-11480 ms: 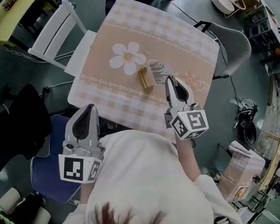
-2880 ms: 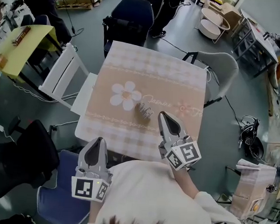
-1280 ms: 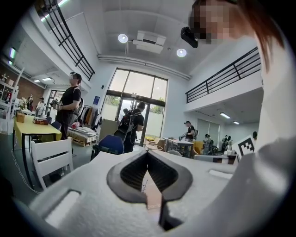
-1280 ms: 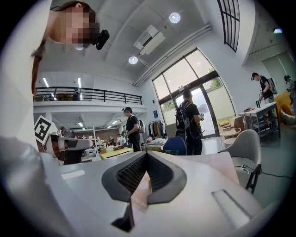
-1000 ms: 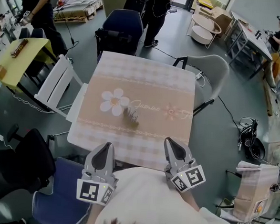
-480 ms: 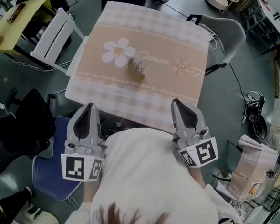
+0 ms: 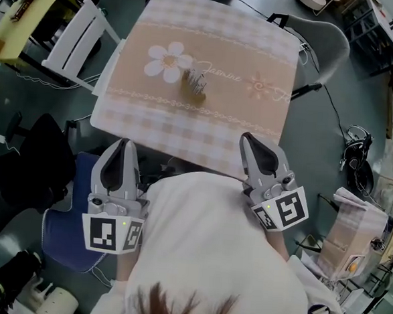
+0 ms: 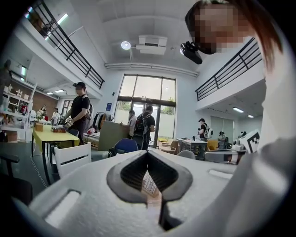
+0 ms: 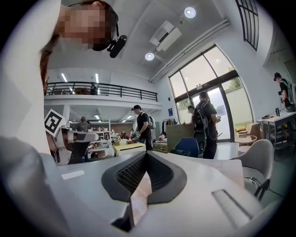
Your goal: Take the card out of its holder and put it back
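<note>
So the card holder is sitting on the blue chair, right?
No, the place is wrong. The card holder is sitting on the table, right beside the white flower printed on the cloth. The head view shows it.

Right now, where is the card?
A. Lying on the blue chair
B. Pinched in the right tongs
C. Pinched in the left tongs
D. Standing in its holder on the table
D: the card stands in its holder on the table, beside the white flower print, and the left tongs and right tongs are both shut with nothing in them.
</note>
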{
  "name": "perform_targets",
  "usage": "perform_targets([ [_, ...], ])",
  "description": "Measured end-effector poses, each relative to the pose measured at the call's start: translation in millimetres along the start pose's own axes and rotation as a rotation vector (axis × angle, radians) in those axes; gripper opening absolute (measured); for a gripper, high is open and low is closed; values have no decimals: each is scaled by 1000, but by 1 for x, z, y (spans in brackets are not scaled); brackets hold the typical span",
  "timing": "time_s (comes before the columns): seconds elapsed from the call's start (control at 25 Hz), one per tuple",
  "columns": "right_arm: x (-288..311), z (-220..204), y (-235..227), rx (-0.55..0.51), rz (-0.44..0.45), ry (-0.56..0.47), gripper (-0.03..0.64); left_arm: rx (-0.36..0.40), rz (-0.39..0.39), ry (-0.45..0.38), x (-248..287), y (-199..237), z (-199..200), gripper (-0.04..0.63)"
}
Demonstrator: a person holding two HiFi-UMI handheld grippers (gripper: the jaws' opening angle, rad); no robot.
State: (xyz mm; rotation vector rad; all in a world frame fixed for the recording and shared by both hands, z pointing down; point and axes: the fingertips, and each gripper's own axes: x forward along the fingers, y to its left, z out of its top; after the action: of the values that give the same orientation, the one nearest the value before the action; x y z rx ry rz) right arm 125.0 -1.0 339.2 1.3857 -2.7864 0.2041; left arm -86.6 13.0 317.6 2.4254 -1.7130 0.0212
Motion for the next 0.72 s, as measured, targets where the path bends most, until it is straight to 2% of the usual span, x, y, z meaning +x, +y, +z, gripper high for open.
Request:
perform_targets([
  [0.72,-6,-2,0,7,-14,-4,-2,15,-51,4,6,-12,2,0],
])
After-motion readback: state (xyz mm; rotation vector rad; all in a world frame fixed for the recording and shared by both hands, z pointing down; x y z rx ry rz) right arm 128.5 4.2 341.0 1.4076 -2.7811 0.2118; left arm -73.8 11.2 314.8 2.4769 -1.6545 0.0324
